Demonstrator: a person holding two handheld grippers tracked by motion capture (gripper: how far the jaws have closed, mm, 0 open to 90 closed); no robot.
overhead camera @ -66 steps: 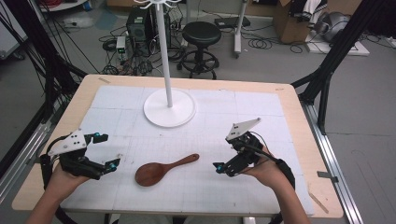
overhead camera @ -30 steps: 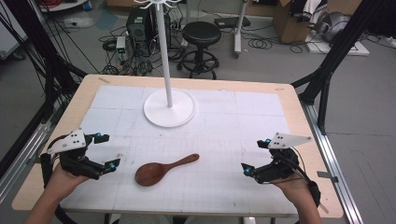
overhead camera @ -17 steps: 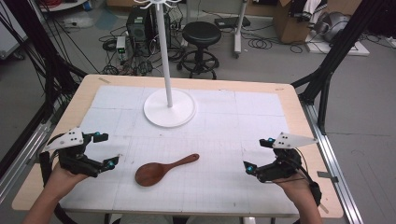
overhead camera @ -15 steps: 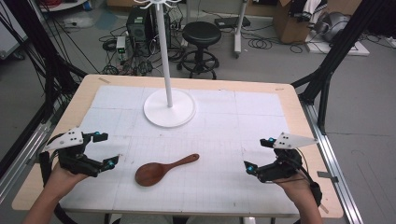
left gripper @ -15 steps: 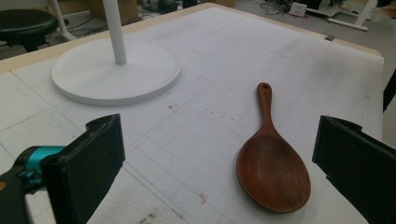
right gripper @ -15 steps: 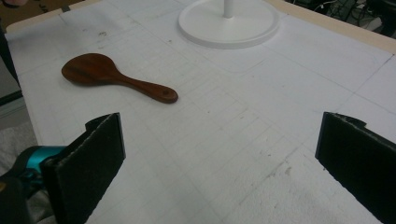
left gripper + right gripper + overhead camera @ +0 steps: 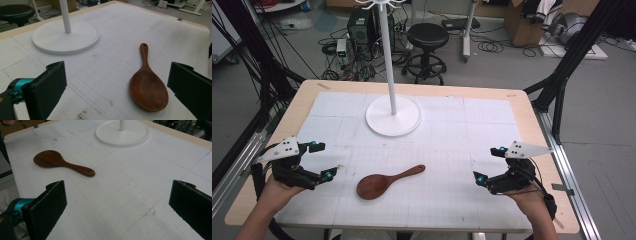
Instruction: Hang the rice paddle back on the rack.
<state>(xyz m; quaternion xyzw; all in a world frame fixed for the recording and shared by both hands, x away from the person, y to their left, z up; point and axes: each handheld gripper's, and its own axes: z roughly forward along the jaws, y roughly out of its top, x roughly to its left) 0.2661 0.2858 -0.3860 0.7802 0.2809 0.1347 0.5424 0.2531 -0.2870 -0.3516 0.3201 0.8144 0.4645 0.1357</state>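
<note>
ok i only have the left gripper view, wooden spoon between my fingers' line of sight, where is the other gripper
Observer: The right gripper is near the table's right edge, well apart from the wooden spoon.
Operator: is it holding anything
Observer: No, its fingers stand wide open over bare mat.
Operator: what's on top of that white pole
Observer: The white stand ends in small white hooks at the top of the high view.
Operator: which gripper is nearer the spoon
Observer: The left gripper, which is open too; the spoon's bowl points toward it.
</note>
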